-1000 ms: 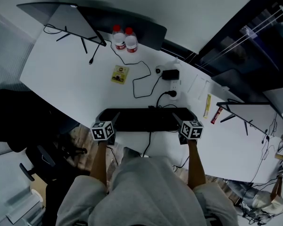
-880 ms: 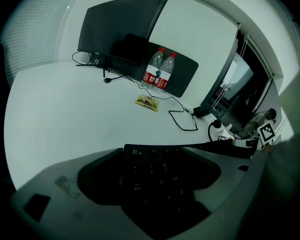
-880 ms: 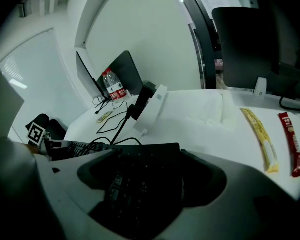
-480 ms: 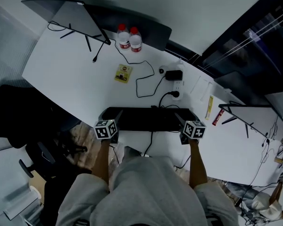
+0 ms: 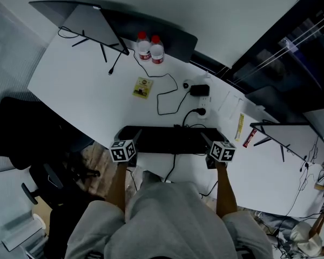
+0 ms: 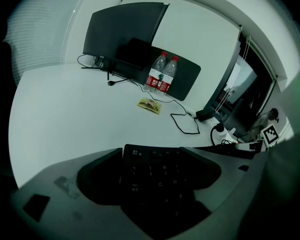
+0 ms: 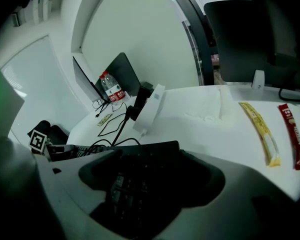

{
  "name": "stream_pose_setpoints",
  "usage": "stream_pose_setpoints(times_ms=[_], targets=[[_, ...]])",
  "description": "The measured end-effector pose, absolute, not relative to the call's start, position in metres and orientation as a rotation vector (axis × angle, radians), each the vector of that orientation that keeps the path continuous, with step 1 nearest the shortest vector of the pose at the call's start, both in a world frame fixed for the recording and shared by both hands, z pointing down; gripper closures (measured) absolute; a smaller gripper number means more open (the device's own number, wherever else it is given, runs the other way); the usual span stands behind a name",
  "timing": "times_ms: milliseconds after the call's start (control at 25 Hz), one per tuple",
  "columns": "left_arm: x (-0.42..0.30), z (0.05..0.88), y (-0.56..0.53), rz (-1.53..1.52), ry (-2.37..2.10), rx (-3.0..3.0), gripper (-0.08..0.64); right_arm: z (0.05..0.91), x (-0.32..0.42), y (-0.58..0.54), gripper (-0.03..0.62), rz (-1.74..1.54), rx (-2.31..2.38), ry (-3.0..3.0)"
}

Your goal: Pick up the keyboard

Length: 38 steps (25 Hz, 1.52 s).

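- While lying crosswise along the near edge of the curved white table (image 5: 70, 85), clamped at both ends: long black keyboard (image 5: 170, 139)
- On the keyboard's left end, left gripper (image 5: 132, 142), jaws closed on it from either side, key rows filling the space between them in the left gripper view
- On the keyboard's right end, right gripper (image 5: 207, 142), jaws closed on it in the same way, dark keys between them in the right gripper view
- Cannot tell whether resting on the table or raised just off it
- Behind the keyboard's middle, thin black cable (image 5: 157, 102) looping back toward a white power strip (image 5: 201, 106) and a black power adapter (image 5: 199, 89)
- Farther behind the keyboard's left half, small yellow packet (image 5: 142, 88) lying flat
- Beyond that, two clear plastic water bottles with red caps (image 5: 150, 48), upright and touching each other
- Well behind the keyboard's left end, dark flat panel on a thin black stand (image 5: 89, 23)
- Just right of the keyboard's right end, long yellow sachet (image 5: 239, 124) and shorter red sachet (image 5: 249, 136), side by side but apart
- On the keyboard's near side, grey-clothed lap (image 5: 167, 215) and two forearms (image 5: 116, 182) reaching up to the marker cubes
- Left of the keyboard, below the table's level, black office chair (image 5: 21, 139)
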<state>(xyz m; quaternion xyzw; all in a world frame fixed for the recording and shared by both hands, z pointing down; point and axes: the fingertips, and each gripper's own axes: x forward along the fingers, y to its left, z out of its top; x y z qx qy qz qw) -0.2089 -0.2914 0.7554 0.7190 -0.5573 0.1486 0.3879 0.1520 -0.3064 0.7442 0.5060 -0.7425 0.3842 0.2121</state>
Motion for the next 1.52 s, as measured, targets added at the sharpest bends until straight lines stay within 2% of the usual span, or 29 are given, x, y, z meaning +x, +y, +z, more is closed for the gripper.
stream_pose_setpoints(times_ms=[480,1520], targets=[[-0.202,0.734,-0.287,0.347,-1.416,1.872,0.235,0.717,0.16,-0.297,0.224,1.015,1.462,-2.083],[-0.193,0.588,-0.286,0.106,-1.506,2.181,0.235,0.566,0.168,-0.271,0.224,0.647,1.693,-2.336]])
